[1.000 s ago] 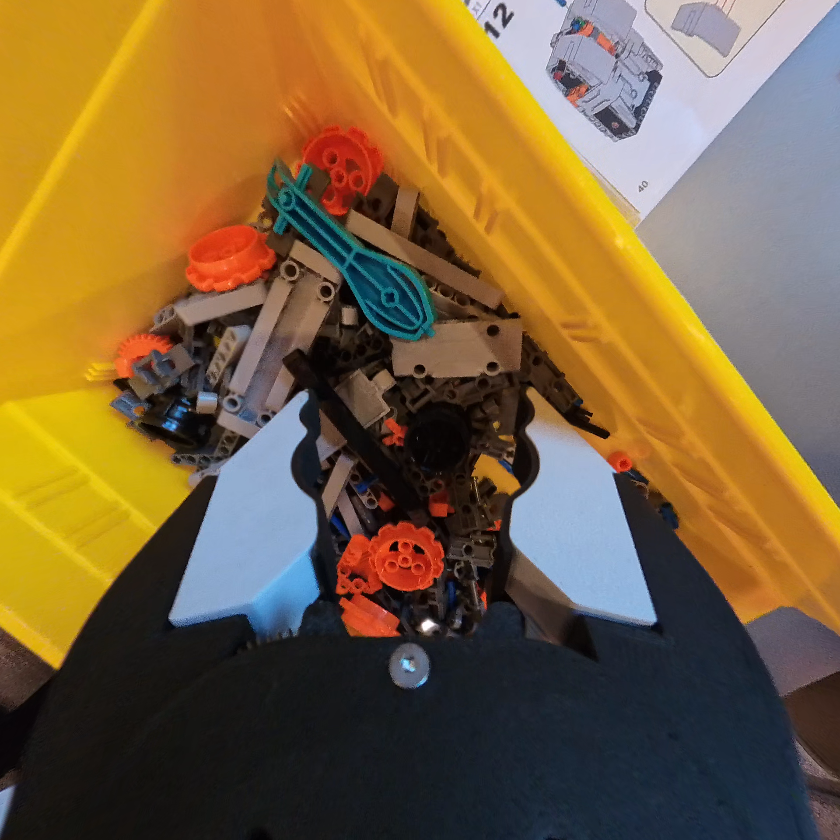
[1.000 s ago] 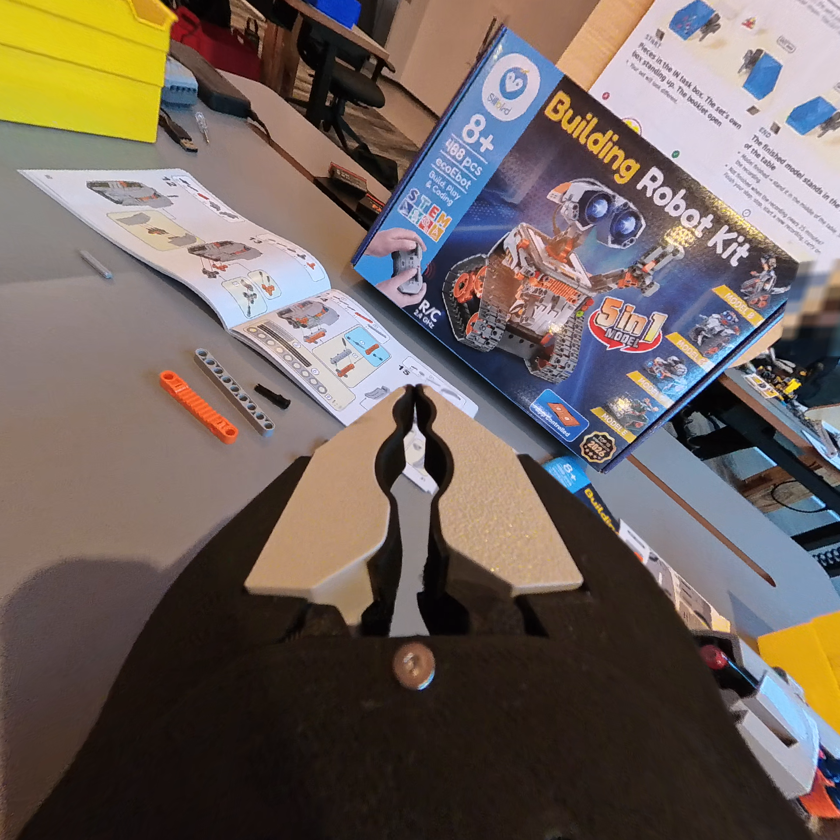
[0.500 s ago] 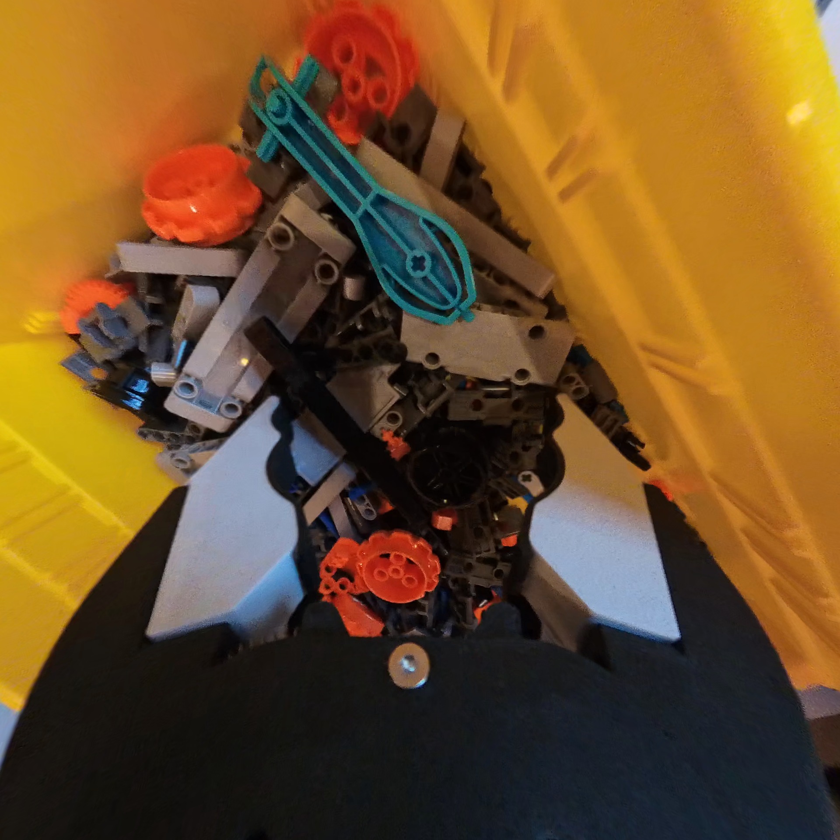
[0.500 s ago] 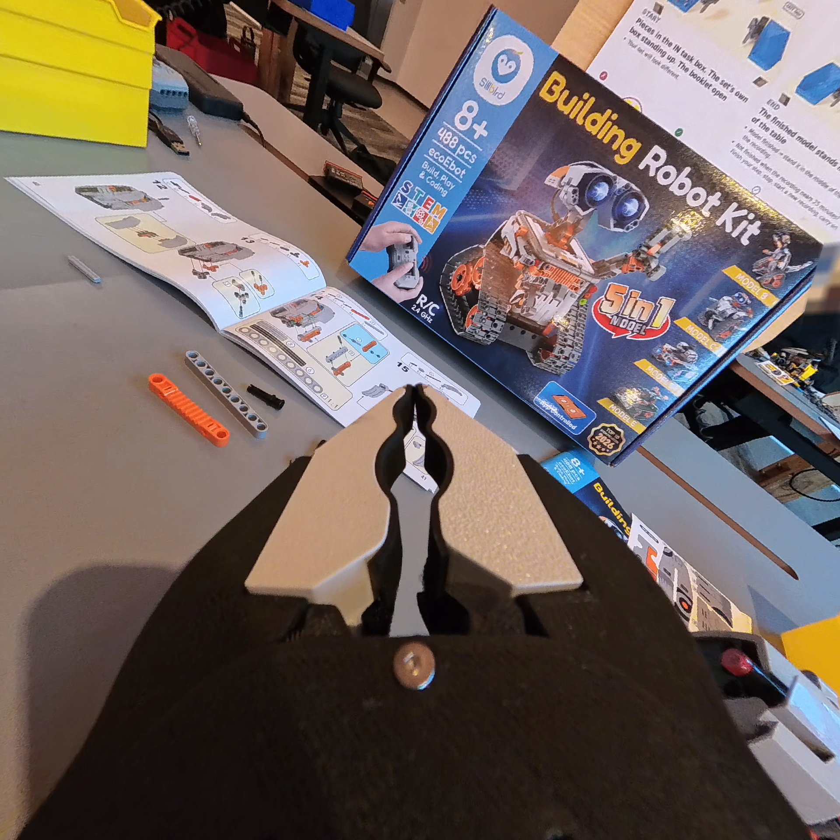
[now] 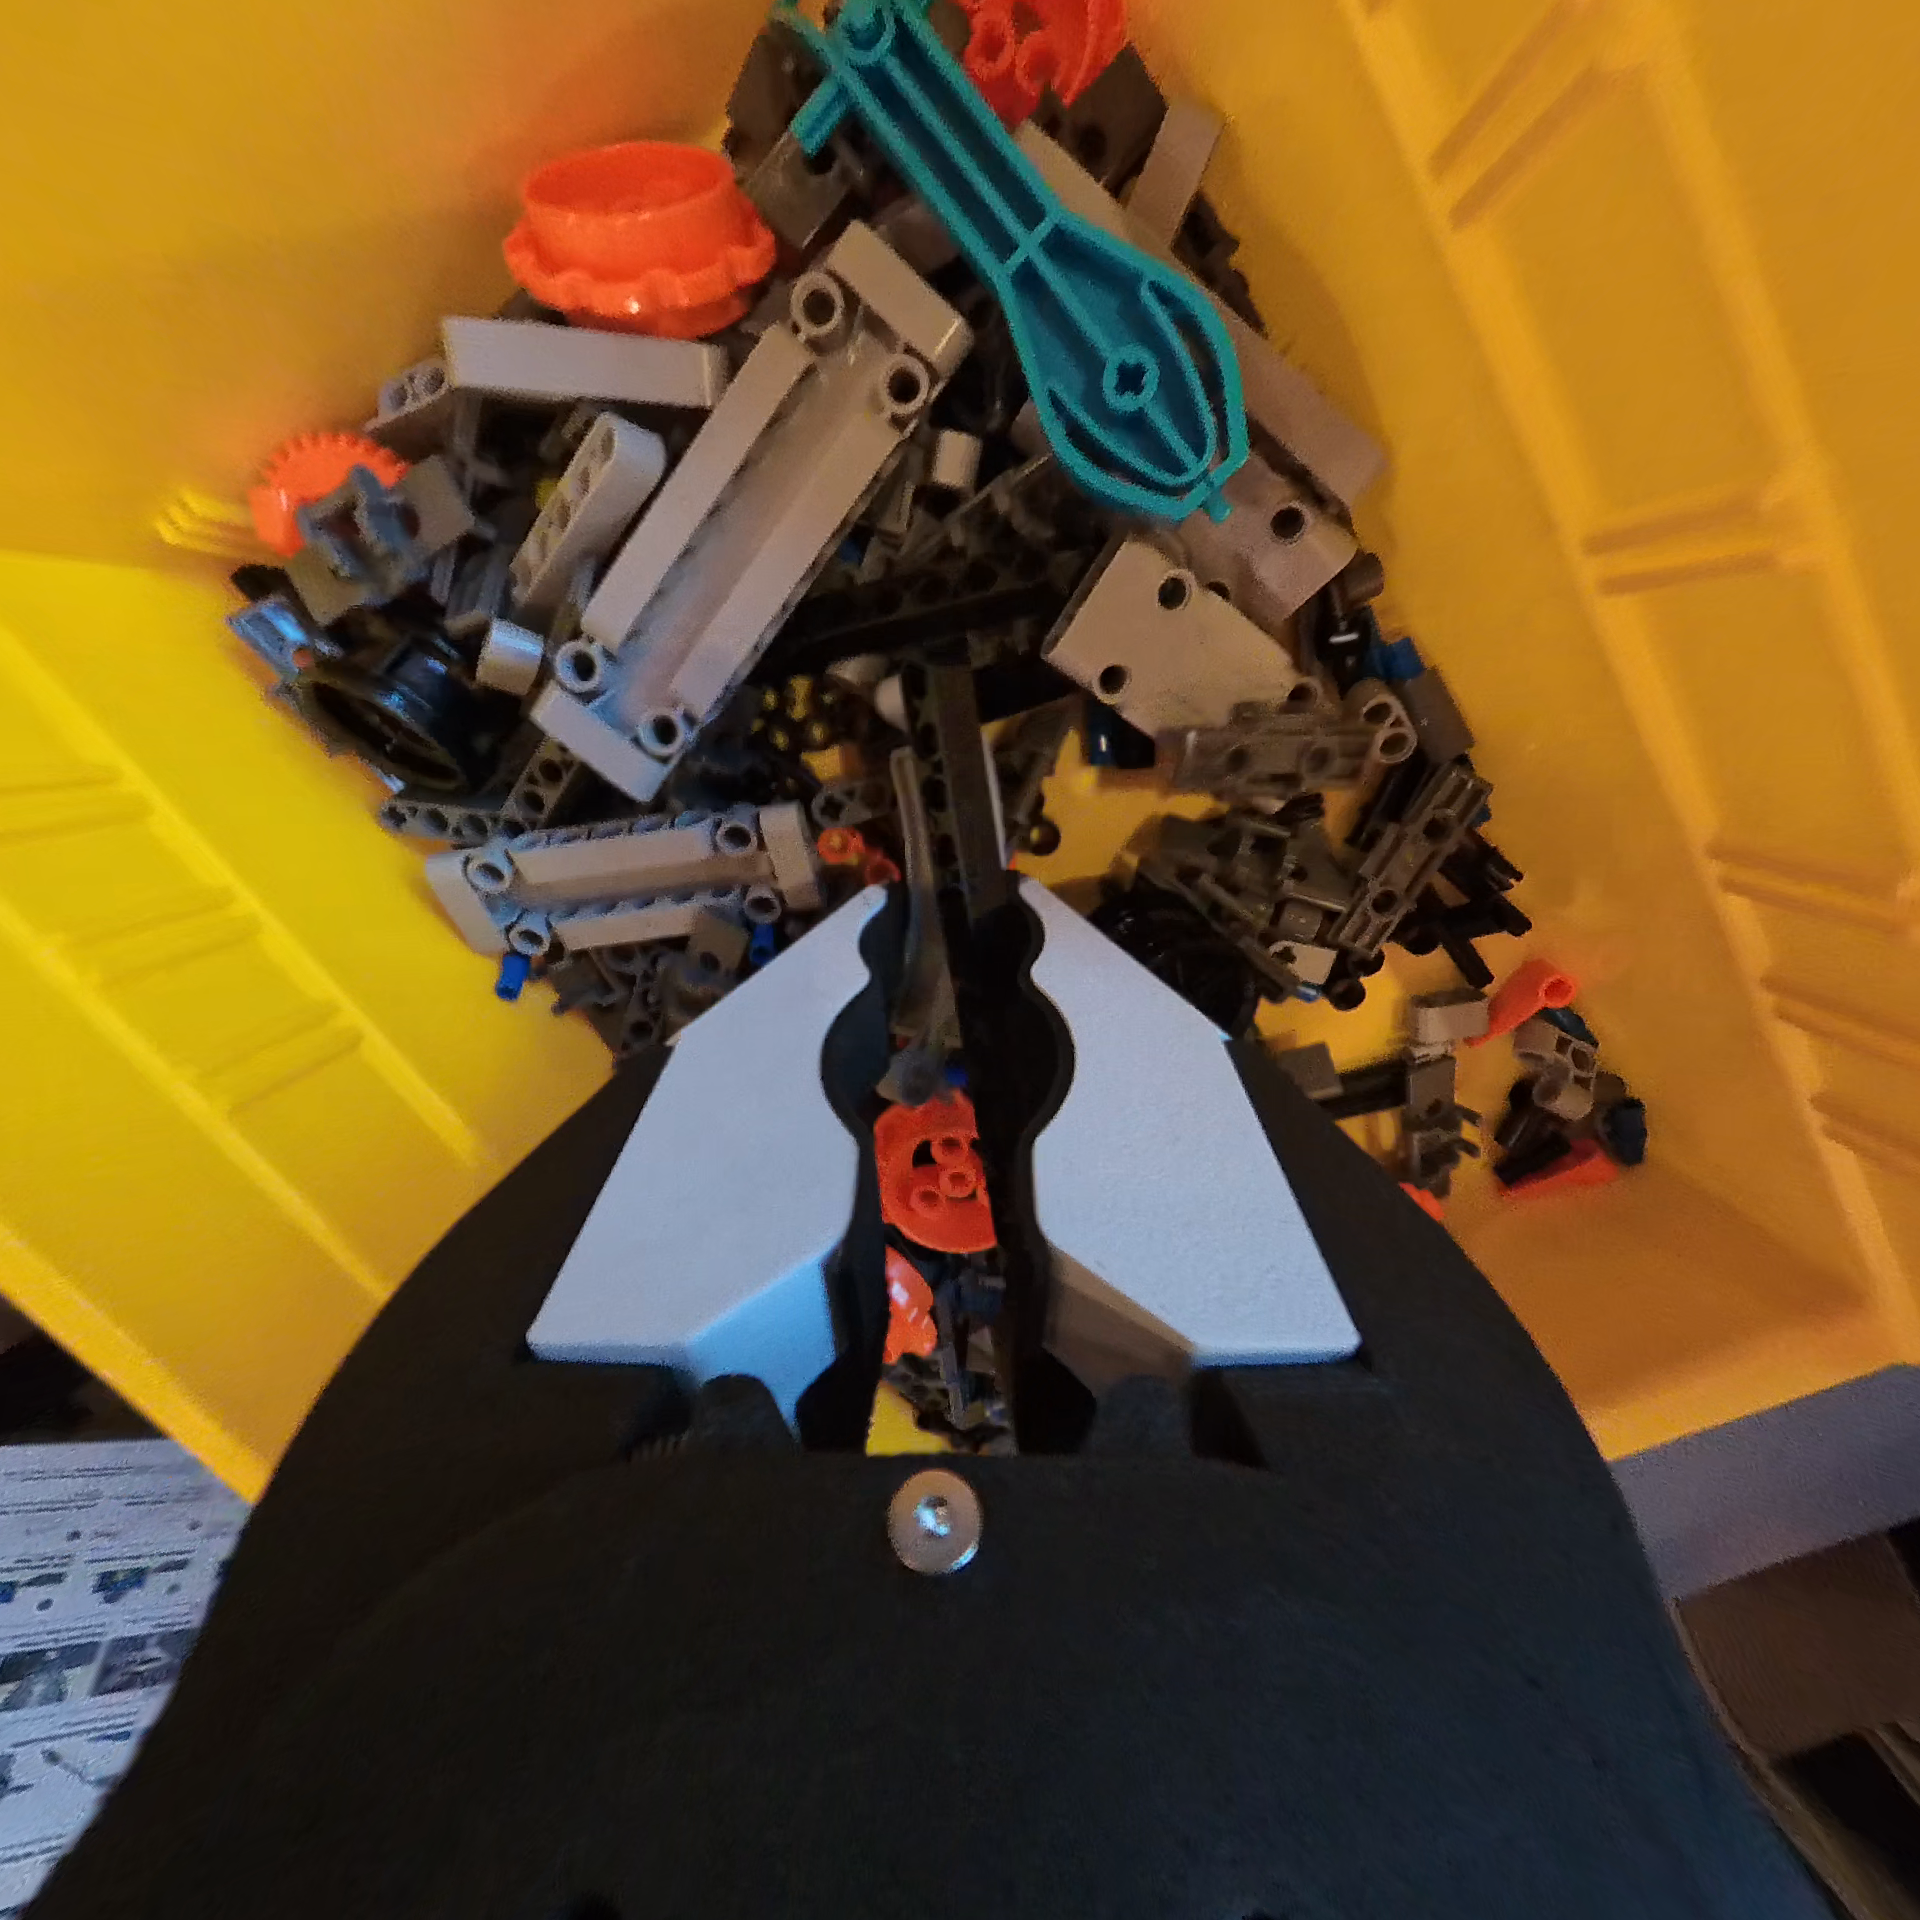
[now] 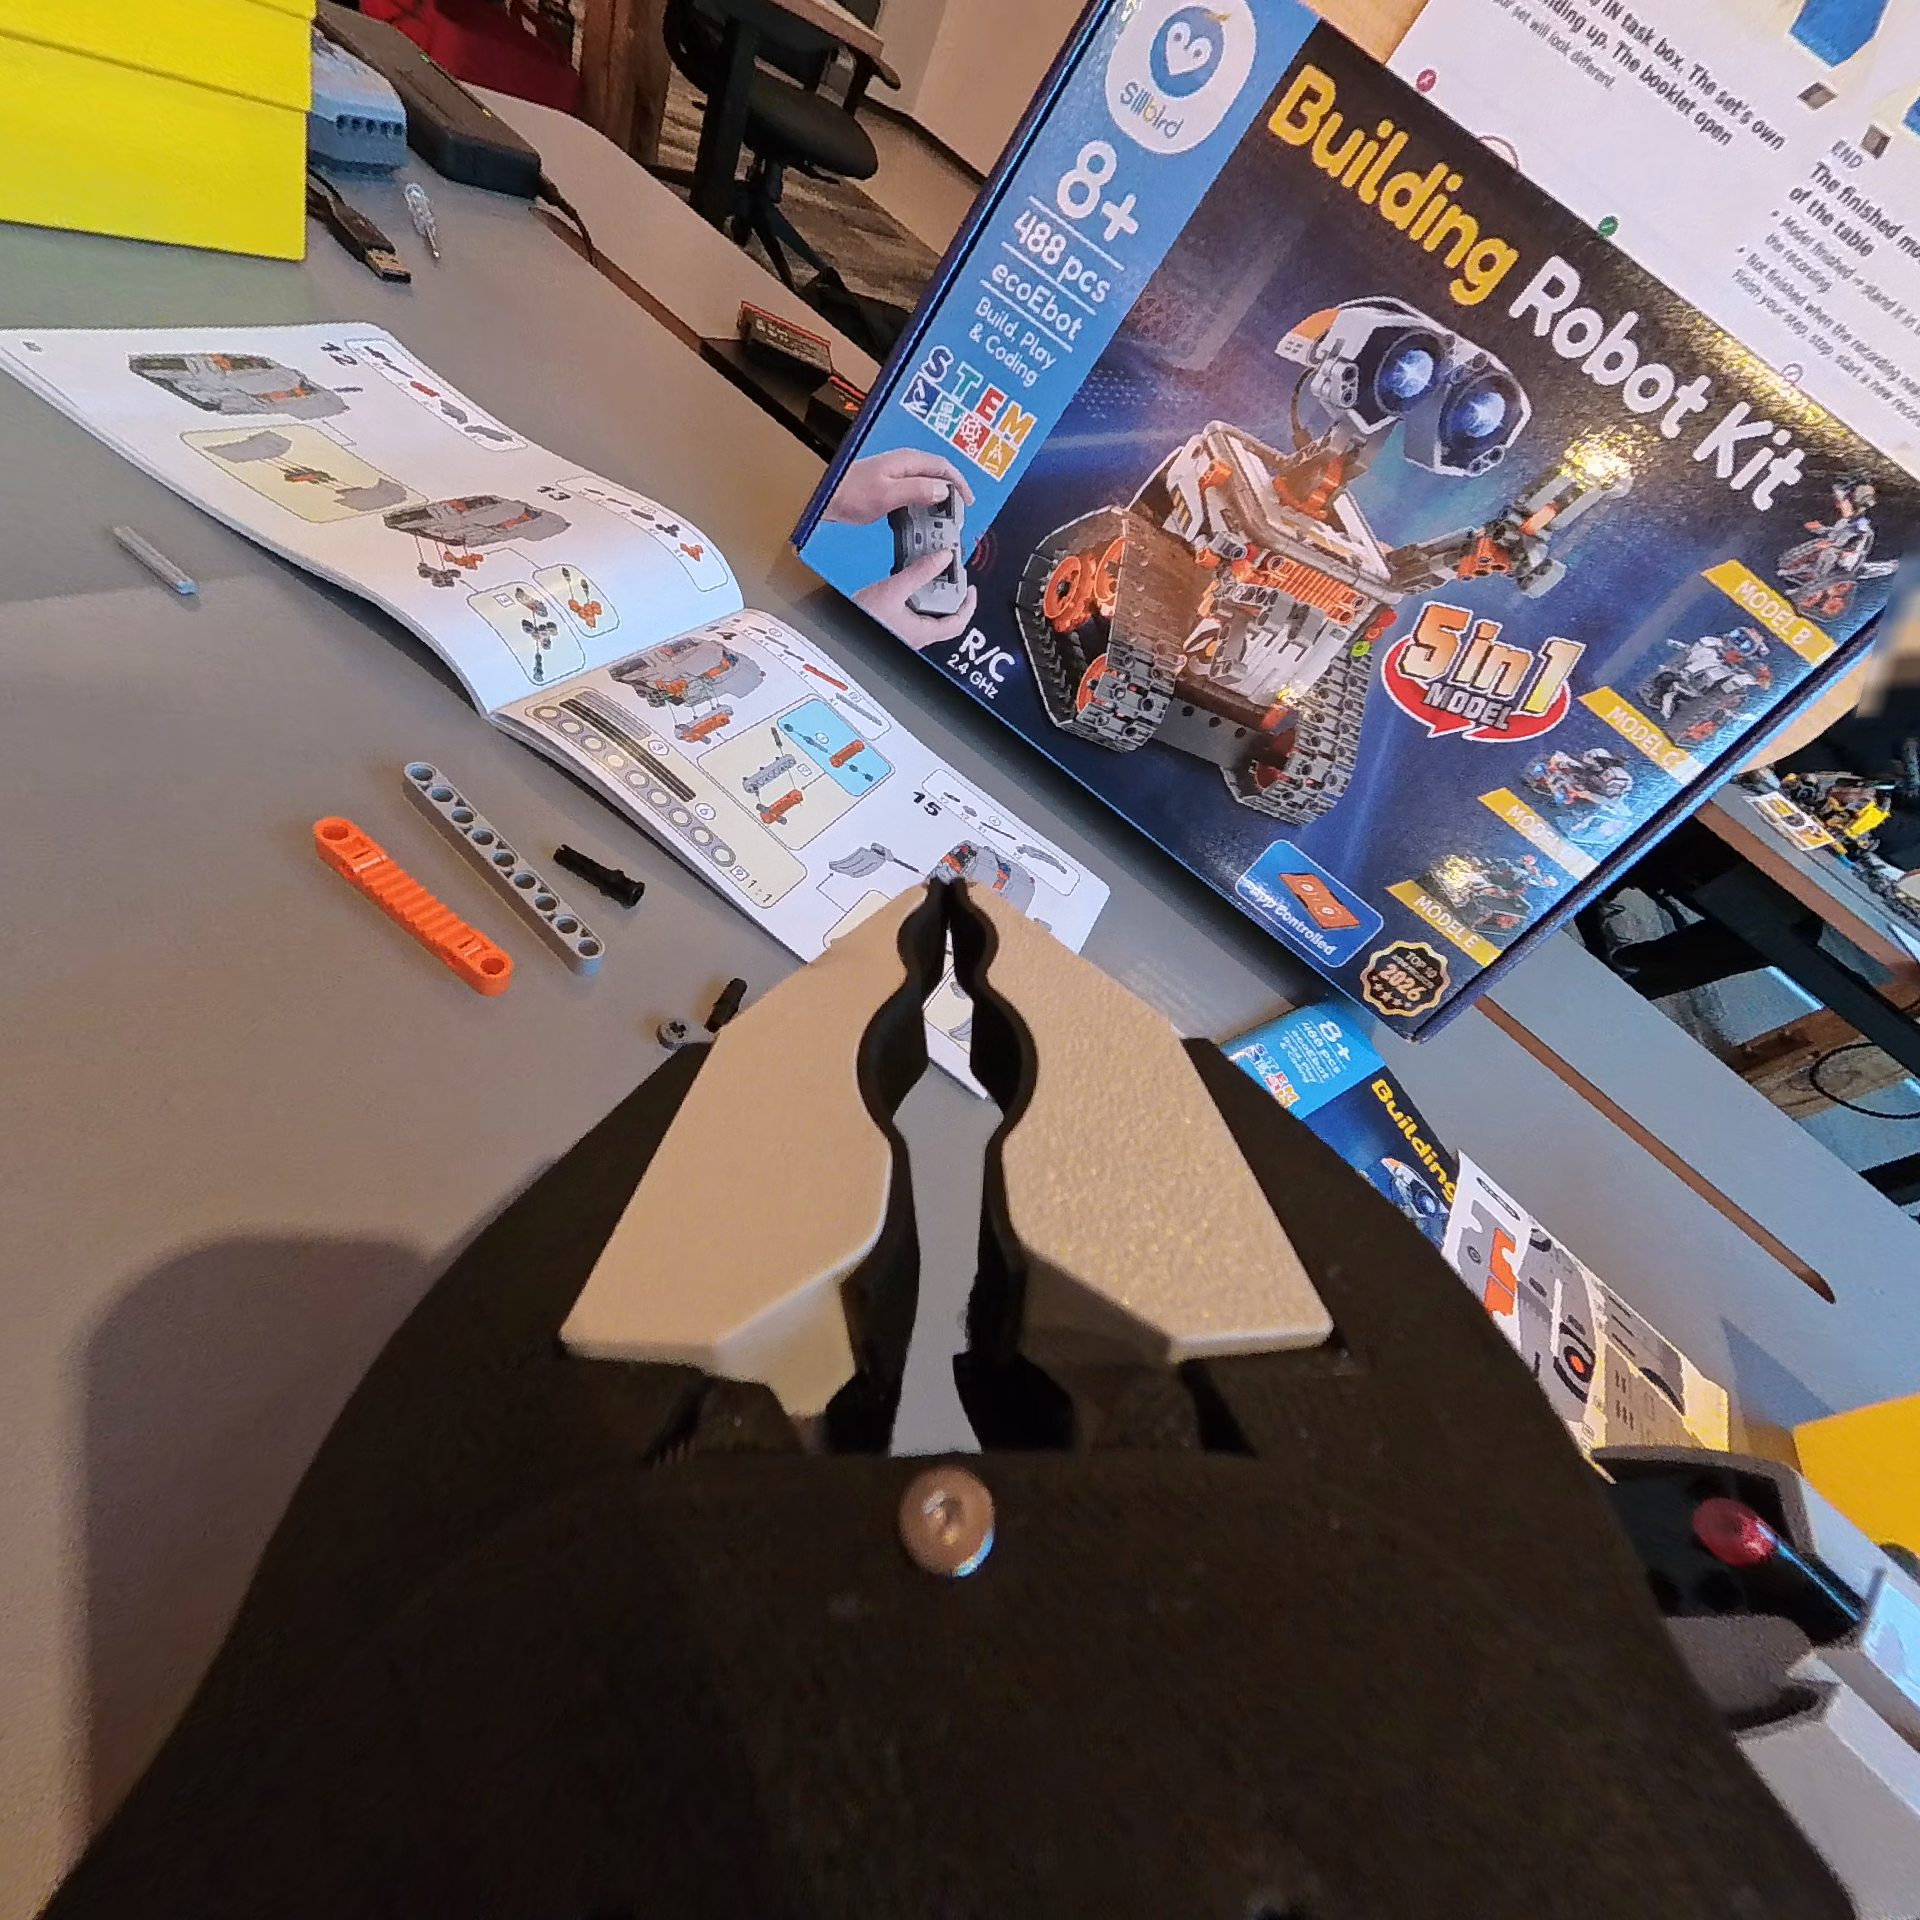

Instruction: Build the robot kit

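My left gripper (image 5: 951, 899) is inside a yellow bin (image 5: 312, 935) and is shut on a long black beam (image 5: 951, 758) that runs up between its fingers out of a heap of grey, black and orange building parts. A teal lever tool (image 5: 1101, 343) and an orange wheel (image 5: 639, 244) lie on top of the heap. An orange gear (image 5: 930, 1174) shows through the gap behind the fingertips. My right gripper (image 6: 948, 894) is shut and empty, hovering over the grey table at the near corner of an open instruction booklet (image 6: 436, 540).
On the table lie an orange beam (image 6: 410, 904), a grey holed beam (image 6: 504, 868), a black pin (image 6: 597, 876), another small pin (image 6: 724, 1004) and a grey axle (image 6: 156, 561). A blue kit box (image 6: 1351, 540) stands tilted behind the booklet. Yellow bins (image 6: 145, 135) sit far left. To reach the orange wheel (image 5: 639, 244) in a straight line is about 10 cm for my left fingers, about 45 cm for my right.
My left gripper went from wide open over the heap to shut on the black beam, which now points along the fingers. The right gripper stayed shut and drifted slightly.
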The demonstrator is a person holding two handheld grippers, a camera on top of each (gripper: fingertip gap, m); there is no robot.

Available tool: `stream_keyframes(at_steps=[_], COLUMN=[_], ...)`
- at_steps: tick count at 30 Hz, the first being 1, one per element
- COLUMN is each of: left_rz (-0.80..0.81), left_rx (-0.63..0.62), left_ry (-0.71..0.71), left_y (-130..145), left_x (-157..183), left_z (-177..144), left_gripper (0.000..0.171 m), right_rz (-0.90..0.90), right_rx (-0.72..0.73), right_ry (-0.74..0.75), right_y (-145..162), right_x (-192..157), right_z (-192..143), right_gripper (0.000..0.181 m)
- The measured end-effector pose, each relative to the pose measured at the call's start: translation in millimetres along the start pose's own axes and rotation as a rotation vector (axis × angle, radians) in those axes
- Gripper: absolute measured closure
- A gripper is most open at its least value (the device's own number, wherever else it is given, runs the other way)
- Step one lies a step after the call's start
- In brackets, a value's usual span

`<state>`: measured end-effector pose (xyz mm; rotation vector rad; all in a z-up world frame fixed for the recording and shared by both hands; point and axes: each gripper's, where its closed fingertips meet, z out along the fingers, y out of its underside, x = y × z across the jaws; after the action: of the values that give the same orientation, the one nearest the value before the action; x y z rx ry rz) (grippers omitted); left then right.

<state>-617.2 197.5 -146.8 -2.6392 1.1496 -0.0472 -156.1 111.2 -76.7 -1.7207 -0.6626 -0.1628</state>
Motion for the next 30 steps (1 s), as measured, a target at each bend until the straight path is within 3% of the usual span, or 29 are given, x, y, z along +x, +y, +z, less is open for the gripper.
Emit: stream_keyframes(at_steps=[5, 12, 13, 15, 17, 20, 23, 27, 30], left_rz=[-0.066, -0.116, -0.125, -0.152, -0.174, -0.165, -0.130, -0.166, -0.172], left_rx=[-0.002, -0.091, -0.105, -0.124, -0.082, 0.060, 0.168, 0.120, 0.056], left_ry=[0.013, 0.051, 0.071, 0.055, 0.022, 0.024, 0.031, 0.004, -0.104], left_y=[18, 62, 66, 71, 61, 21, -27, -59, -63], left_x=[-5, 4, 9, 9, 4, 4, 8, 13, 4], left_z=[-14, -21, -20, -20, -22, -32, -34, -7, 11], left_gripper=[0.171, 0.171, 0.169, 0.138, 0.118, 0.094, 0.085, 0.076, 0.065], right_rz=[-0.001, -0.011, -0.012, -0.015, -0.023, -0.028, -0.036, -0.039, -0.033], right_rx=[-0.016, -0.030, -0.032, -0.034, -0.032, -0.038, -0.045, -0.050, -0.049], right_ry=[-0.009, -0.020, -0.022, -0.026, -0.027, -0.034, -0.038, -0.031, -0.028], right_y=[3, 5, 5, 6, 5, 6, 7, 8, 9], right_x=[-2, -4, -5, -6, -7, -9, -10, -9, -8], right_z=[2, 4, 4, 4, 4, 5, 6, 5, 5], right_gripper=[0.181, 0.181, 0.181, 0.181, 0.181, 0.181, 0.181, 0.181, 0.181])
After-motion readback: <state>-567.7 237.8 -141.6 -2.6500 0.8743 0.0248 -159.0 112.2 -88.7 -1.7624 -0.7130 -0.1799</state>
